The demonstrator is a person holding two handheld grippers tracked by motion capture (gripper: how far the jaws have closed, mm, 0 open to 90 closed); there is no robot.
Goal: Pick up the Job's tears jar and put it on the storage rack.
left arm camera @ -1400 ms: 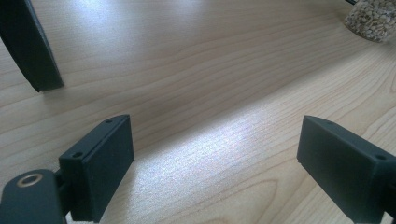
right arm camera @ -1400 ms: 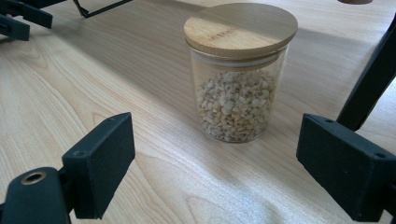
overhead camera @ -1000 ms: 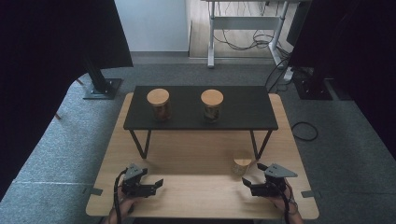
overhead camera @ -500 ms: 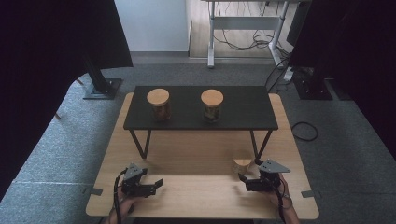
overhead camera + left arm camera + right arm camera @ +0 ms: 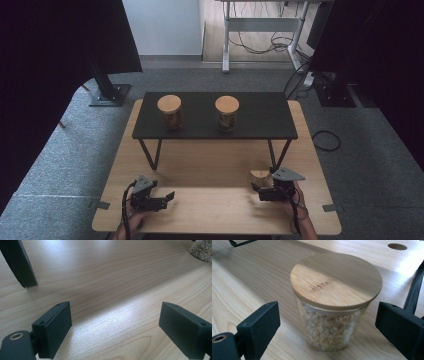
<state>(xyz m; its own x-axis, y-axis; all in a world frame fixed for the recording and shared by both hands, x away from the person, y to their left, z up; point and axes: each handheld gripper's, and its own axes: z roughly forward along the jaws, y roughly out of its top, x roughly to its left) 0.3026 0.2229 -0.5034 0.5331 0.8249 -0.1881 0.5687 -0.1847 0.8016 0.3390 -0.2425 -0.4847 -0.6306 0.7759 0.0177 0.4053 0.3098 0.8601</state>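
While the glass jar [image 5: 332, 315] of pale grains stands upright on the wooden table [image 5: 210, 170], its round wooden lid [image 5: 336, 280] on top, it sits between the two black jaws of the right gripper [image 5: 329, 335], a little ahead of their tips. Both jaws stand clear of the glass, with bare table showing on each side, so nothing is clamped; they have just been opening. From the high view, this jar [image 5: 260, 177] is at the near right of the table, just to the left of the right gripper [image 5: 261, 192], which a hand holds low over the board.

Farther left along the near edge, the left gripper [image 5: 169, 196] lies low over the table, well apart from the jar. Its jaws are spread too, and in the left gripper view only bare wood grain lies between them, with the jar [image 5: 202, 250] far off at the upper right corner and a dark shelf leg [image 5: 18, 262] at the upper left.

Beyond both grippers, a low black shelf [image 5: 260, 120] spans the far half of the table on thin legs. On it stand two more lidded jars, the left jar [image 5: 170, 111] and the right jar [image 5: 226, 112], near each other but apart.
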